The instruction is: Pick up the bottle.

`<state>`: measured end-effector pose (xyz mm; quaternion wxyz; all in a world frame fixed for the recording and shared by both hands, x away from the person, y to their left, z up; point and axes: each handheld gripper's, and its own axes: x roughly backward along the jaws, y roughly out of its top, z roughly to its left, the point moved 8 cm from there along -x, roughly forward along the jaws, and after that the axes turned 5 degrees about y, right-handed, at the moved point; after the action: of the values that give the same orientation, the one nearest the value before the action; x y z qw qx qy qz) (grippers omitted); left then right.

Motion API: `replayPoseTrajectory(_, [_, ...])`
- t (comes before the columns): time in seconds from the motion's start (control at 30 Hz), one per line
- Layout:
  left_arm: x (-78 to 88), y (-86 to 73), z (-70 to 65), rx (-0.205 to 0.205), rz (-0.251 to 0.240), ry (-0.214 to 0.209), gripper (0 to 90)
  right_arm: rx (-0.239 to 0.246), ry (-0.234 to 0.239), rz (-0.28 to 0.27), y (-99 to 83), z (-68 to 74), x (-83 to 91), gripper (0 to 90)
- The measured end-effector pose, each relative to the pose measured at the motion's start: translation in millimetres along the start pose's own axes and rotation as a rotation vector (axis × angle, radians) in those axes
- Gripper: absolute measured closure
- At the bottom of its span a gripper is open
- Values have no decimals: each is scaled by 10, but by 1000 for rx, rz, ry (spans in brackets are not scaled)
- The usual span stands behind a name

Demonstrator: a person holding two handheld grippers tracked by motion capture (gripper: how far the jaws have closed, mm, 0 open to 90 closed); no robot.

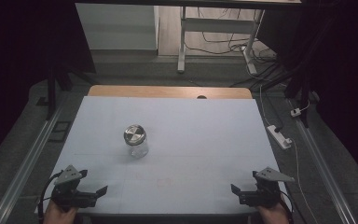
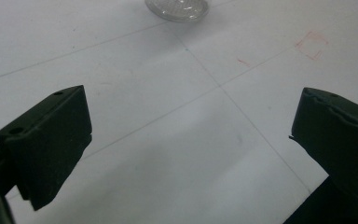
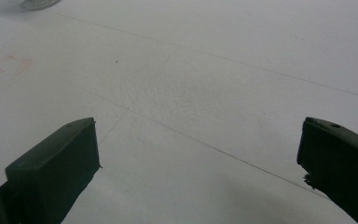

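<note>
Standing upright, clear glass jar point(image 1: 135, 141) wears a shiny metal lid; both grippers gape empty.

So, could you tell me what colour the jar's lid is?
Shiny silver metal; the lid shows best in the high view.

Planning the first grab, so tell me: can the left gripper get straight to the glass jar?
Probably yes. The left gripper is open and the white table between it and the glass jar lies bare.
</note>
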<state>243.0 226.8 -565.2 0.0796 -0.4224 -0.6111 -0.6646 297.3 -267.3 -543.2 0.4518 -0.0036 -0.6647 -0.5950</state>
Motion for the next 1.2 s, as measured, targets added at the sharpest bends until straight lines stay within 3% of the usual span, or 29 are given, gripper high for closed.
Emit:
replayPoseTrajectory(0.3, [-94, 134, -56, -49, -13, -23, 0, 6, 6, 3, 1, 12, -4, 0])
replayPoseTrajectory(0.7, [-273, 293, -39, -100, -33, -106, 0, 12, 12, 7, -1, 23, -10, 0])
replayPoseTrajectory(0.9, [-366, 386, -33, -129, -60, -119, 0, 19, 18, 9, 2, 27, -18, 0])
replayPoseTrajectory(1.2, [-542, 527, -8, -127, -53, -114, 0, 21, 23, 12, 2, 33, -23, 0])
